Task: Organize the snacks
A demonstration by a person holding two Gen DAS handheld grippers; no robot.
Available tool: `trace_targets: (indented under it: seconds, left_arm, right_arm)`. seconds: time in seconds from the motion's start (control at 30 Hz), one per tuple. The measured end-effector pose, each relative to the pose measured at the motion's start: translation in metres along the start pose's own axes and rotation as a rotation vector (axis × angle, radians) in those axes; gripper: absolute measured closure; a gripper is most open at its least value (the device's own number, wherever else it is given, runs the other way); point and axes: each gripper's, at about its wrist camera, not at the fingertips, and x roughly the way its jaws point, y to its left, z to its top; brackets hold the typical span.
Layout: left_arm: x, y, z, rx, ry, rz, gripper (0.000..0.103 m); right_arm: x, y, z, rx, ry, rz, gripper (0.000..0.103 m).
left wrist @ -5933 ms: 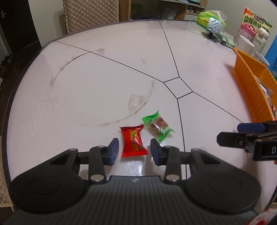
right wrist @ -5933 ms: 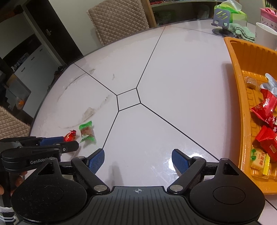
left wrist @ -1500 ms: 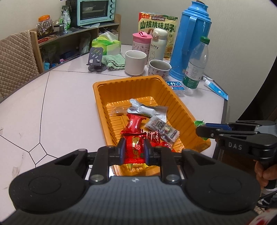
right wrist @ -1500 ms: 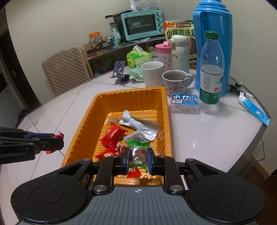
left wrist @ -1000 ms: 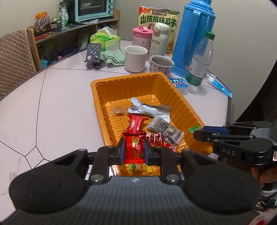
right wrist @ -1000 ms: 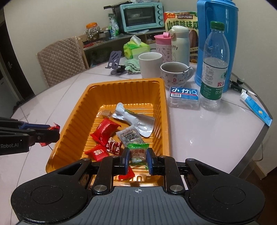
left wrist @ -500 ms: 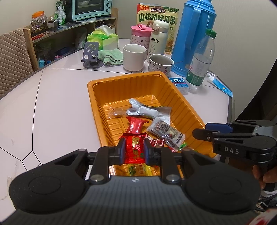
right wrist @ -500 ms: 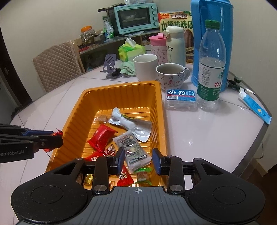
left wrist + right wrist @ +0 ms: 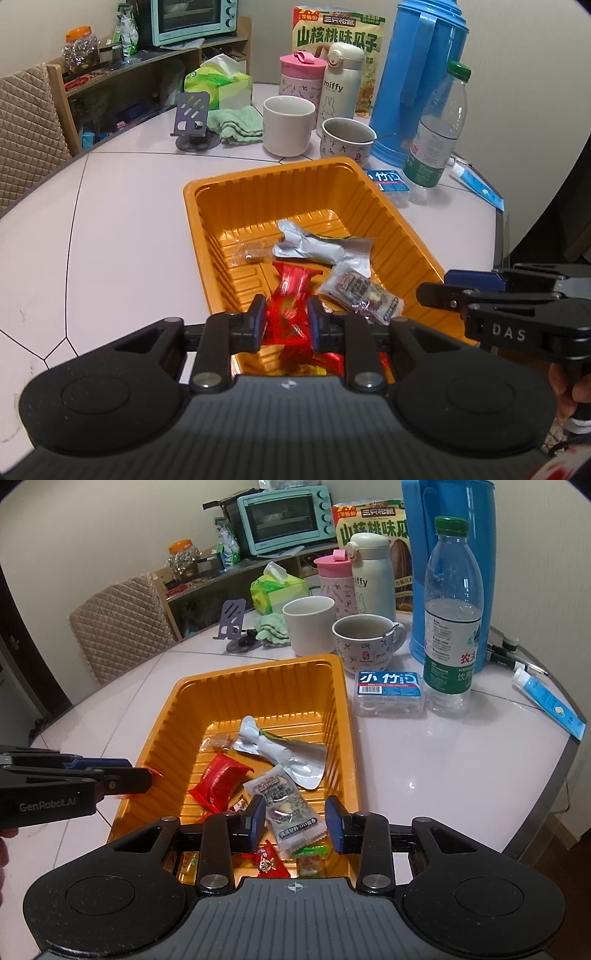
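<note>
On the white table (image 9: 110,221) the orange tray (image 9: 236,192) holds the snacks: a small clear-wrapped sweet (image 9: 249,254) and a silver pouch (image 9: 317,249) toward the far end, a red packet (image 9: 218,781) left of a clear nut packet (image 9: 288,808) in the middle, and at the near end a small red sweet (image 9: 267,864) beside the green candy (image 9: 310,860), lying loose on the tray floor. The left gripper (image 9: 283,317) hangs over the tray's near left part; its jaws have just been opening a little, and the red candy (image 9: 286,314) sits between them with the pads close at its sides, whether pressing I cannot tell. The right gripper (image 9: 295,823) hovers over the near right part, its jaws parted and holding nothing. The far half of the tray floor is bare, and open table lies to its left; to its right stand a mug (image 9: 364,642), a small box (image 9: 388,686) and a water bottle (image 9: 452,616), near the table's edge. Only the right wrist view shows the green candy; the left gripper's own body hides the tray's near end.
</note>
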Motion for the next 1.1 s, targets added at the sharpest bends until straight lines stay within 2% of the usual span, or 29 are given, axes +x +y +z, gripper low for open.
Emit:
trace_targets:
  seconds: [0.13,0.37,0.43,0.6,0.67,0.83,1.1]
  left_arm:
    - [-0.002,0.0,0.001,-0.005,-0.003,0.01,0.074]
    - [-0.026,0.007,-0.012,-0.051,-0.01,0.046,0.061]
    - [-0.037,0.009,-0.019,-0.065,-0.01,0.066,0.054]
    - [-0.073,0.011,-0.038,-0.107,-0.019,0.12,0.045]
    - [-0.089,0.011,-0.046,-0.138,-0.018,0.141,0.037]
    - [-0.125,0.014,-0.071,-0.206,-0.031,0.207,0.032]
    - [-0.174,0.023,-0.111,-0.309,-0.01,0.273,0.031]
  right_arm:
    - [-0.003,-0.001,-0.001,0.012,-0.001,0.011,0.06]
    - [-0.022,0.001,-0.005,0.045,-0.016,0.044,0.028]
    - [-0.028,0.004,-0.007,0.044,-0.013,0.061,0.023]
    - [-0.048,0.014,-0.015,0.025,-0.014,0.093,0.018]
    - [-0.057,0.018,-0.02,0.019,-0.017,0.107,0.017]
    - [-0.075,0.032,-0.032,-0.007,0.003,0.141,0.017]
    - [-0.098,0.068,-0.053,-0.087,0.068,0.183,0.016]
